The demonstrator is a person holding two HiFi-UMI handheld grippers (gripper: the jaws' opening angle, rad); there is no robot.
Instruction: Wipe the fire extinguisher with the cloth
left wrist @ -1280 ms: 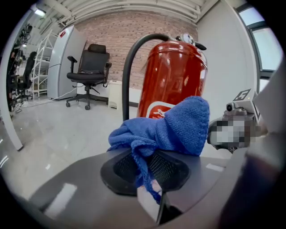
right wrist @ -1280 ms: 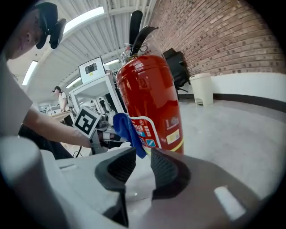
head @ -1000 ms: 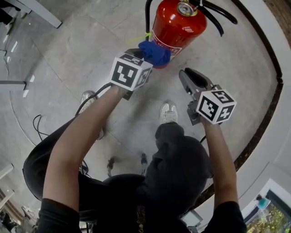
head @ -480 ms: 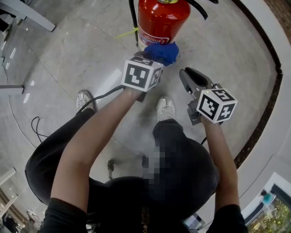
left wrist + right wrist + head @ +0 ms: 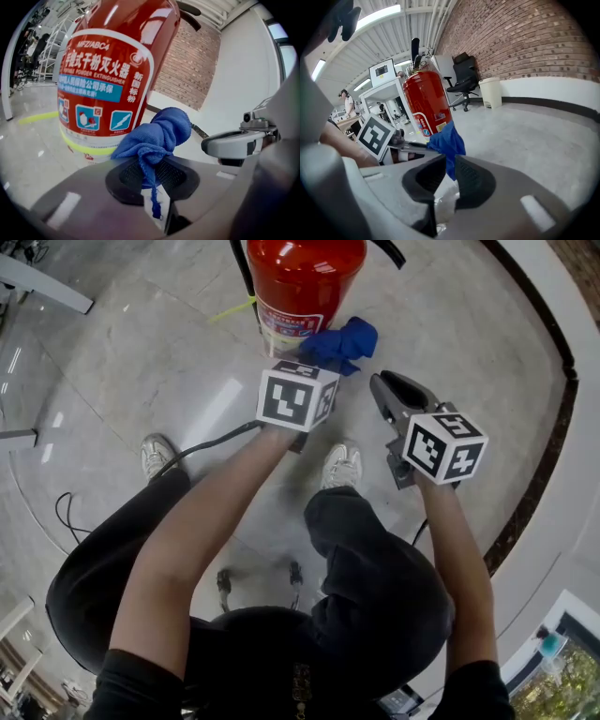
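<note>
Two hand-held tools work low over a grey stone floor [image 5: 141,362] in the head view. The left tool [image 5: 314,362] is clamped on a bunched blue microfibre cloth [image 5: 342,341] just beside the base of a red cylindrical fire extinguisher [image 5: 302,282], with the right tool [image 5: 386,388] nearby.

Left gripper view: the white-bordered label [image 5: 98,75] reads "MFZ/ABC4" and "POWDER EXTINGUISHER".

Right gripper view: its jaws, narrowly parted and just closing, hold nothing.

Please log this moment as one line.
left gripper shut on cloth; cloth beside fire extinguisher; right gripper open, empty, jaws just closing
</note>
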